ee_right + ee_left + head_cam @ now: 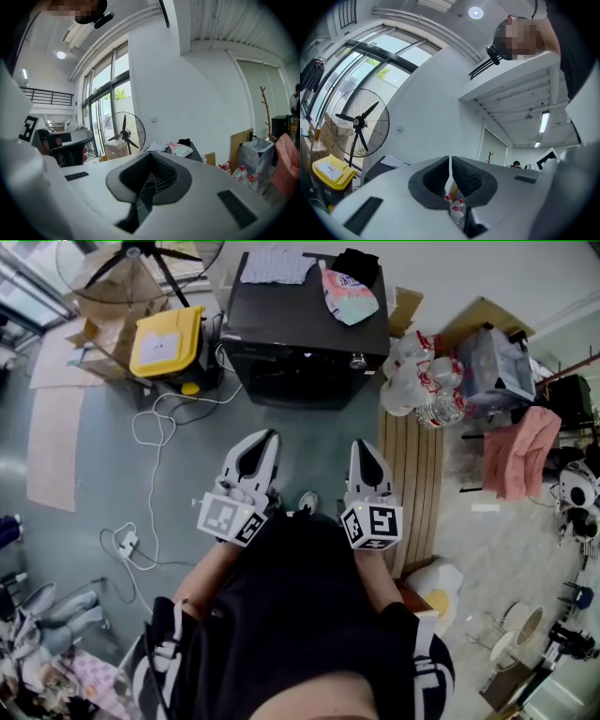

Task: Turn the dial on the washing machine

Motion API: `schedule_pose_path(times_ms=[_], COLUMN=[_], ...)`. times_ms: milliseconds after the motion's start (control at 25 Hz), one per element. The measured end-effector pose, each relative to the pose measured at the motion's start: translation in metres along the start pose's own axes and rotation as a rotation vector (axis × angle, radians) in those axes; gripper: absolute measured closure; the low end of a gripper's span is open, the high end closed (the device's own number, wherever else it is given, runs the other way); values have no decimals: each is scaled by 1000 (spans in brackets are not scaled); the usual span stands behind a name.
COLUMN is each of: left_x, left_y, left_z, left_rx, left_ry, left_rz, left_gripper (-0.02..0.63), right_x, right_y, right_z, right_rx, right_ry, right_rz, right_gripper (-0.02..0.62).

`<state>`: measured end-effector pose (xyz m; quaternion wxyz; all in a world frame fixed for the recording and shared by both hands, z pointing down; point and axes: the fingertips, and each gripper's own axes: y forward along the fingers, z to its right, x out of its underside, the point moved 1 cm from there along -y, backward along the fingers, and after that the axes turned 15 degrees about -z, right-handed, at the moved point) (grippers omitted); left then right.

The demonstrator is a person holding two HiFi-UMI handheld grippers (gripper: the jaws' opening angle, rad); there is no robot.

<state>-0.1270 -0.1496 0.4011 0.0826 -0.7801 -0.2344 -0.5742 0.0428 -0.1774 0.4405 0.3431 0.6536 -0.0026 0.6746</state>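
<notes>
Standing at the far side of the grey floor (309,442), the black washing machine (300,343) faces the person, with its small silvery dial (357,361) at the right end of the front panel, just under the top edge. A large pedestal fan (141,259) and a yellow-lidded bin (167,341) sit to the machine's left. On its lid lie a folded checked cloth (275,266), a colourful bag (352,296) and a dark bundle (356,263). A sack of plastic bottles (422,381) leans at its right corner.

Both grippers are held low near the person's body, well apart from the machine and pointing toward it. The left gripper (265,435) has its jaws drawn together to a hairline slit, with nothing between them. The right gripper (365,443) has its jaws fully closed and empty, roughly in line with the dial.
</notes>
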Motion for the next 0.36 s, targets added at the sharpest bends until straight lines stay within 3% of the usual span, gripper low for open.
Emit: schedule_pose_path(times_ms=[360], left_x=[0], left_y=[11], left_z=[5], left_rx=[2], left_ry=[11], left_rz=[0], left_gripper=[569], right_x=[0], right_y=[5], right_z=[7], right_rx=[-7], right_ry=[-1], right_rz=[-3], right_gripper=[571])
